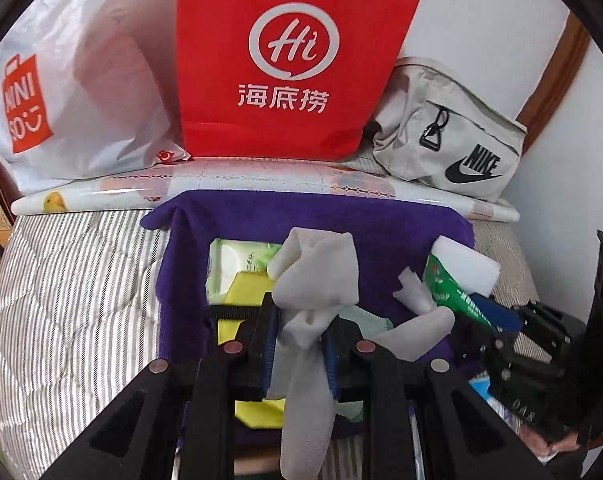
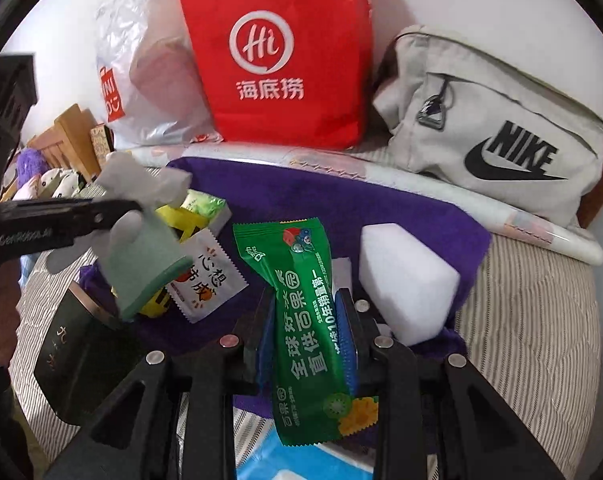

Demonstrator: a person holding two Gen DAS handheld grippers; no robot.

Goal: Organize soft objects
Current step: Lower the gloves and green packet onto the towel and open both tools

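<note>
My left gripper [image 1: 301,328] is shut on a grey sock [image 1: 317,276] and holds it above the purple towel [image 1: 313,212]; the sock's green cuff hangs down. From the right wrist view the left gripper [image 2: 113,208] and its sock [image 2: 141,240] show at the left. My right gripper [image 2: 305,320] is shut on a green snack packet [image 2: 305,292], held over the towel [image 2: 381,204]; it also shows in the left wrist view [image 1: 453,292]. A white sponge block [image 2: 405,276] lies on the towel just right of the packet.
A red bag [image 2: 277,60], a white plastic bag [image 2: 149,80] and a grey Nike pouch [image 2: 497,128] stand at the back wall. A wet-wipe pack [image 1: 237,264], yellow item [image 1: 245,284], white sachet [image 2: 209,276] and dark box [image 2: 73,352] lie nearby on the striped bedding [image 1: 81,300].
</note>
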